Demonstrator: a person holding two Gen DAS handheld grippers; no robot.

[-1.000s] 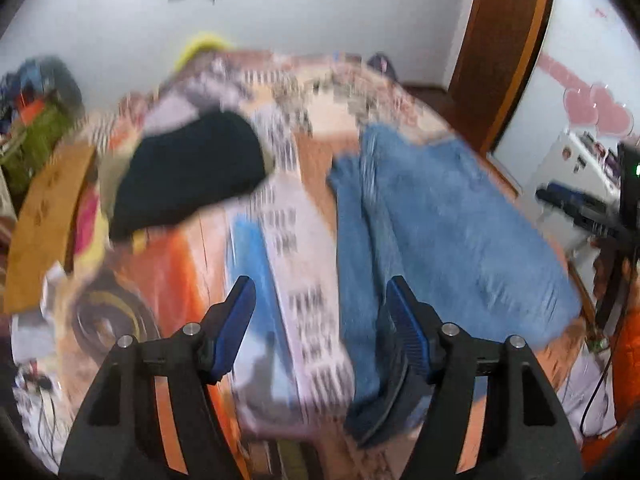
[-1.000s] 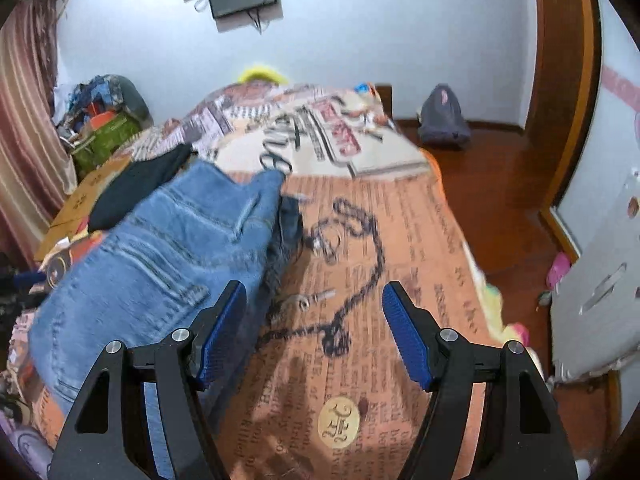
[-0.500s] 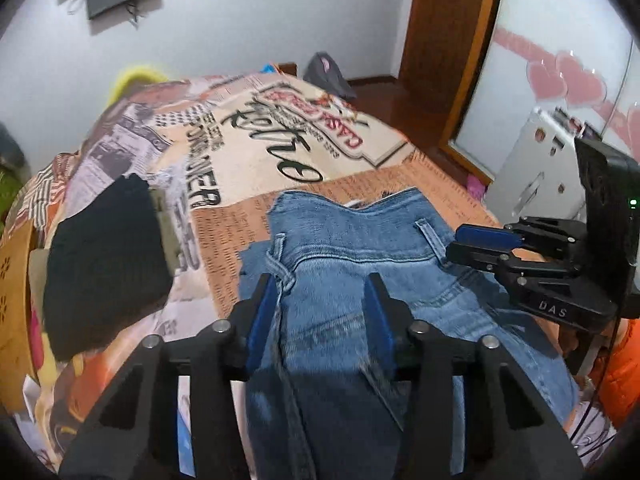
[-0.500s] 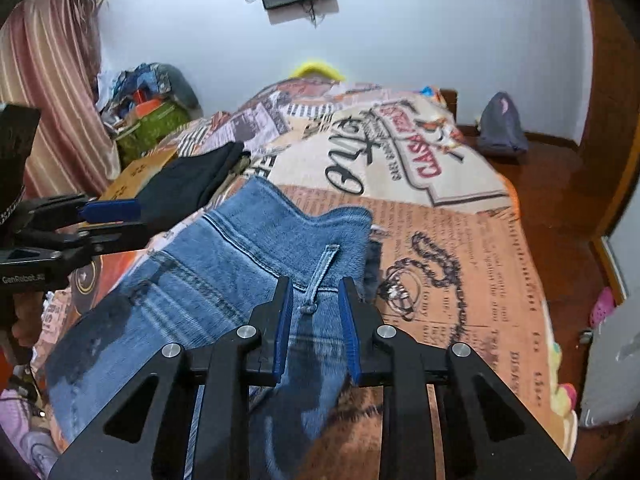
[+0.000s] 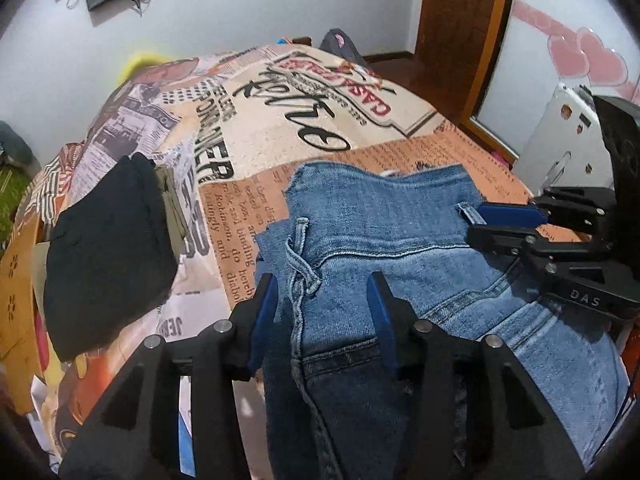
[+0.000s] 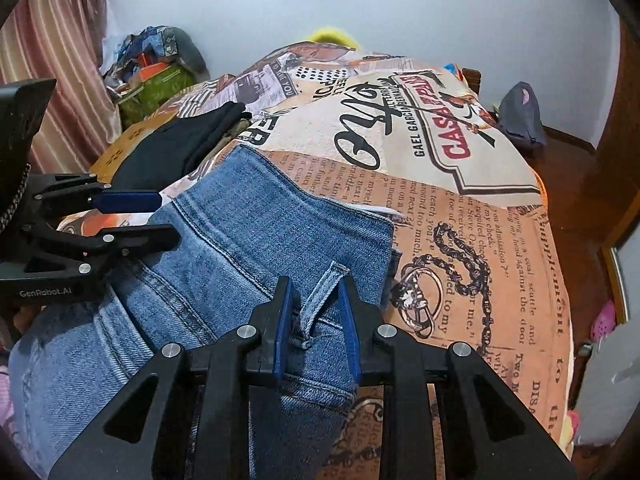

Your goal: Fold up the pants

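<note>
Faded blue denim pants, thick-seamed with belt loops, lie waistband-up on the bed's newsprint-patterned cover. Right claw is clenched on the denim at a belt loop; left claw, jaws just widened, straddles the opposite seam without pressing.

Both are black plastic with blue pads on the inner faces of the fingers and round silver screws at the joints. The left tool shows "GenRobot.AI" in white on its side; the right tool carries "DAS", with triangular cut-outs in its arms
</note>
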